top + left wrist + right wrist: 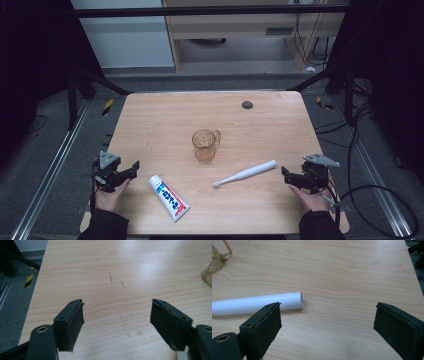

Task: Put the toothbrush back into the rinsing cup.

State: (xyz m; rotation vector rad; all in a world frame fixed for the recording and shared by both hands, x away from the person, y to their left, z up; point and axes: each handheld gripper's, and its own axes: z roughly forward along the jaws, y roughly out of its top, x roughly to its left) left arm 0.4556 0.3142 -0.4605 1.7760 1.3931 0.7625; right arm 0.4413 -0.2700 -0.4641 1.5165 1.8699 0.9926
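Lying on the table (150, 120) near the front edge, 1 white toothbrush (245, 174) runs diagonally, brush head toward the centre-front, thick handle end pointing toward the right gripper (285, 174). That end sits just ahead of the right gripper's jaws, not between them & not touched. In the right gripper view the toothbrush handle (257, 303) comes in from the left edge, its flat round end stopping just past the left jaw, bare wood in the gap. Right jaws wide apart, nothing held.

1 toothpaste tube (169, 197), white w/ blue & red print, lies flat at front-left of centre, cap end toward the left gripper (134, 167), well apart from the toothbrush head. Left gripper sits at the table's left edge, jaws pointing in toward the middle; in the left gripper view its 2 black jaws stand wide over bare wood w/ a few dark scuffs, nothing between them.

1 clear amber cup (205, 145) w/ a handle stands upright mid-table, behind both tube & toothbrush, touching neither. Its edge shows at the right of the left gripper view & top-left of the right gripper view.

1 small dark round disc (247, 105) sits near the far edge. 2 hands, dark sleeves, 1 per gripper; cable trails off the right one
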